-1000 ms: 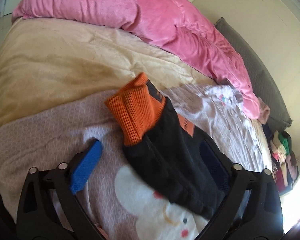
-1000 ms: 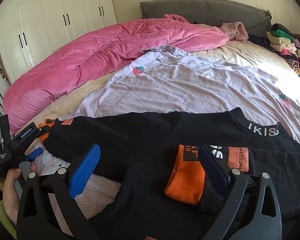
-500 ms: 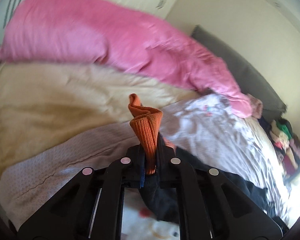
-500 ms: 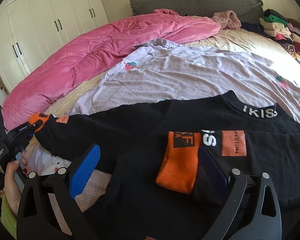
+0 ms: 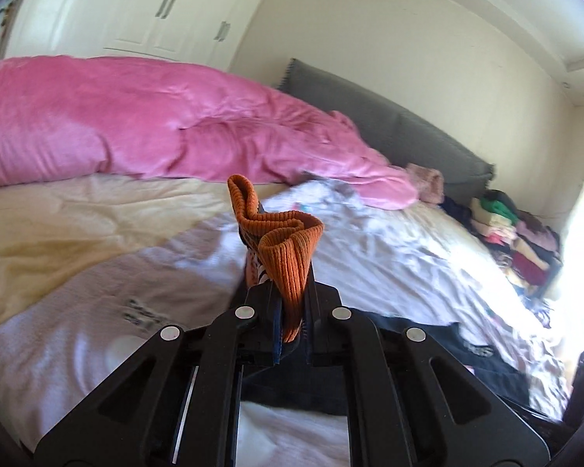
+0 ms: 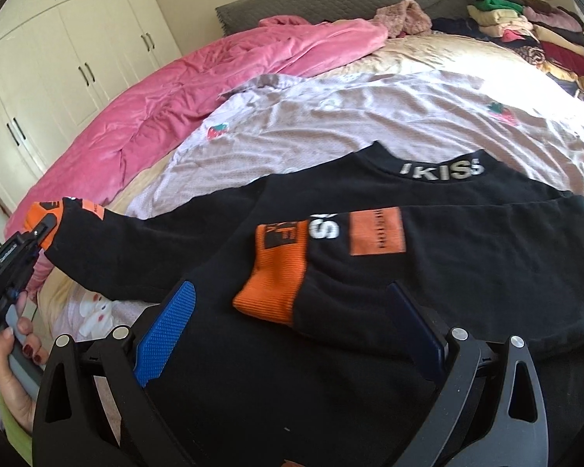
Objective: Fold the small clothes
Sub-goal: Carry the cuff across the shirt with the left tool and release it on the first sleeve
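Note:
A small black sweatshirt [image 6: 389,257] with orange cuffs lies on the lilac sheet [image 6: 389,124]. One sleeve is folded across its front, with its orange cuff [image 6: 276,276] between my open right gripper's [image 6: 292,319] blue pads. My left gripper [image 5: 290,311] is shut on the other sleeve's orange cuff [image 5: 288,245] and holds it lifted above the bed. It also shows at the left of the right wrist view [image 6: 39,233], with the sleeve stretched out from the body.
A pink duvet [image 5: 144,128] lies along the far side of the bed. A grey headboard [image 5: 408,136] stands behind it. A pile of folded clothes [image 6: 525,27] sits at the bed's far corner. White wardrobes [image 6: 58,58] stand to the left.
My left gripper shut on the orange cuff and lifted it, pulling the sleeve outward. My right gripper stayed open and moved a little closer over the sweatshirt.

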A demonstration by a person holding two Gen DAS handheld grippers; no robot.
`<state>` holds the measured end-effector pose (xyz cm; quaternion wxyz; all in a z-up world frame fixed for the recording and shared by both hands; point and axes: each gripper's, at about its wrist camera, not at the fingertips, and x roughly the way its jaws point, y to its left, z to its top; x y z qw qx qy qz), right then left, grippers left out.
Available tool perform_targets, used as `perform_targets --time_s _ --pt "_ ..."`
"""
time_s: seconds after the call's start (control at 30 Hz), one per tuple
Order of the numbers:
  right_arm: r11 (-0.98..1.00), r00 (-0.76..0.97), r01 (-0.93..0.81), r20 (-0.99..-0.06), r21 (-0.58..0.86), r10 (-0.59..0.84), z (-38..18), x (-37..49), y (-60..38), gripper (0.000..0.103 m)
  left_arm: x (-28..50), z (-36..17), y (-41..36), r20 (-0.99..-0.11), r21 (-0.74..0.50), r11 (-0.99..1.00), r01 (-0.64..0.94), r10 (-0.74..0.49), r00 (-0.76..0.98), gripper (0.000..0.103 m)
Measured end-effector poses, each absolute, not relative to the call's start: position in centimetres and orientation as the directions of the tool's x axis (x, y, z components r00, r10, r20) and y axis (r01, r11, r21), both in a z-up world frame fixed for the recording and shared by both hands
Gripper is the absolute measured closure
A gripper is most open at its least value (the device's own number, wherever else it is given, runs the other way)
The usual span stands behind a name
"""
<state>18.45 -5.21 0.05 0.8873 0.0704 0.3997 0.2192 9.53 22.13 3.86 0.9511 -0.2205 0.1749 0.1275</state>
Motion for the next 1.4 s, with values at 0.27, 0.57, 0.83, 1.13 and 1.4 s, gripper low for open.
perform_targets --time_s 0.27,0.57,0.83,1.13,1.4 --pt "0.904 0.639 -0.285 -0.64 0.318 0.426 1.9 17.1 -9.9 0.005 10.4 5.7 15.4 -0.391 -0.332 0.929 -0.166 0.025 0.92 0.101" --pt "0.915 0.68 -0.223 -0.619 0.335 0.393 2.7 16.0 -14.2 0.005 12.3 4.4 9.2 -0.45 -0.306 0.951 -0.039 -0.109 0.887 0.1" --pt "0.919 0.689 -0.176 -0.623 0.352 0.371 2.3 15.6 -16.6 0.005 13.9 1.6 7.0 -0.531 -0.337 0.941 0.013 -0.202 0.823 0.1" --pt "0.92 0.683 -0.167 -0.631 0.356 0.368 1.9 15.8 -16.5 0.005 14.4 -0.5 5.3 -0.577 -0.366 0.926 0.092 -0.303 0.758 0.08" --pt "0.918 0.662 -0.185 -0.646 0.35 0.38 1.2 15.9 -15.2 0.005 13.7 0.3 5.8 -0.557 -0.339 0.938 0.077 -0.266 0.786 0.058"
